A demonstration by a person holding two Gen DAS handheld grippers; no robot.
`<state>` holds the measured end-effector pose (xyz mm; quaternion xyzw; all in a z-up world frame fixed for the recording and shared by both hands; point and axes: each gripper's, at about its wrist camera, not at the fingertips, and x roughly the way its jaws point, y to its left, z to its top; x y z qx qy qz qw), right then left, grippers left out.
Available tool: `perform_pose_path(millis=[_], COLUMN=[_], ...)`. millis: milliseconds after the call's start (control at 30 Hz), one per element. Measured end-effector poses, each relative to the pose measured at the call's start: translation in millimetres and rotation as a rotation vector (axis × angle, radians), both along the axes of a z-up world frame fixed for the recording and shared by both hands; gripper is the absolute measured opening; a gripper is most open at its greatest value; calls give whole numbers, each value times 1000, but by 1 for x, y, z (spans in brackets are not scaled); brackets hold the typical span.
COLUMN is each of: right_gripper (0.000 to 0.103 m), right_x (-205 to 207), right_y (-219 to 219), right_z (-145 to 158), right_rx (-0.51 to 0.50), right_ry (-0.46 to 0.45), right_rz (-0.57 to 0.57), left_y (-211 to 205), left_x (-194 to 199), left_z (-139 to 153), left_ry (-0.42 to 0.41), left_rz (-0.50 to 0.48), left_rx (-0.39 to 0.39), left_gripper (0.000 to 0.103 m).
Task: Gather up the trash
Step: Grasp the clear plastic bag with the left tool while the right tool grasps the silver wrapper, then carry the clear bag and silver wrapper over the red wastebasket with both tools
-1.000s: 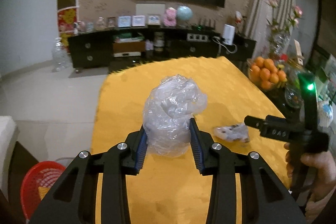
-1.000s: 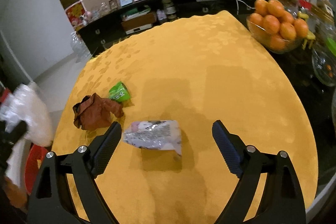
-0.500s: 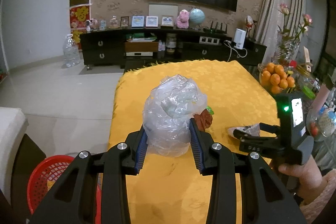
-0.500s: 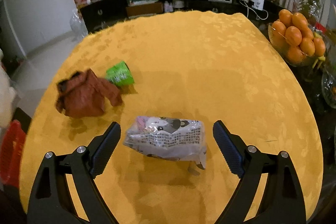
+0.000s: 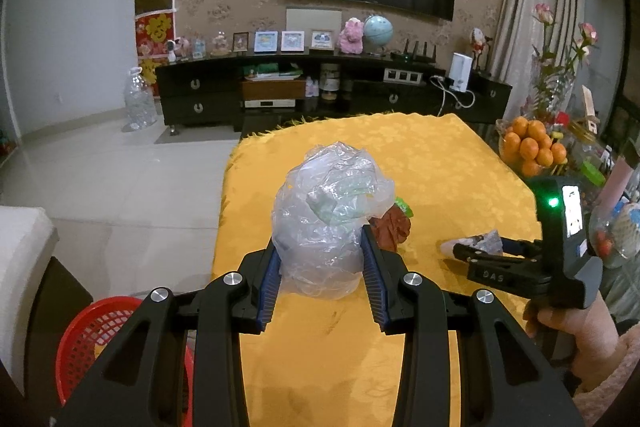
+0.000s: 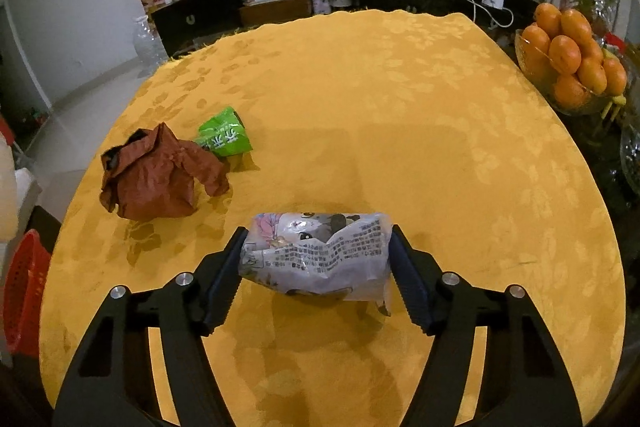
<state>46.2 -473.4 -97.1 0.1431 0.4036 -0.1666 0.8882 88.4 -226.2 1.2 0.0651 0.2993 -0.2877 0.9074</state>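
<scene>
A light, crinkly, easily crushed printed wrapper (image 6: 316, 255), lying at the table's (image 6: 400, 115) six o'clock edge, is being closed on endwise by the right gripper (image 6: 316, 277), best pinched mid-body, while the left gripper (image 5: 320, 283) is clamped on a soft plastic bag (image 5: 326, 219).

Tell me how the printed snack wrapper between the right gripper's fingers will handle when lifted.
The snack wrapper looks creased and puffed, so probably light and crushable. Its glossy film may slip, though the right gripper, whose jaws have just been closing, has ribbed pads. Its loose corner will likely flop.
</scene>
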Motion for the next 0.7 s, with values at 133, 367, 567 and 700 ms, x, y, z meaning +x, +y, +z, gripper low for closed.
perform_pose_path(millis=[133,367,567,700], right_gripper=[66,66,66,66], right_x=[-4,-10,-17,-19], right_y=[10,33,44,53], right_z=[19,53,75,87], right_rx=[-21,-63,-70,-73], right_ry=[-54,-137,-192,-224], right_rz=[15,60,78,94], left_y=[1,6,16,23], left_x=[0,-2,0,-1], left_z=[1,4,11,16], left_ry=[-4,-15,-22,-35], left_rz=[11,30,53,66], left_rx=[-4,-5,-22,-28], left_gripper=[36,36,36,36])
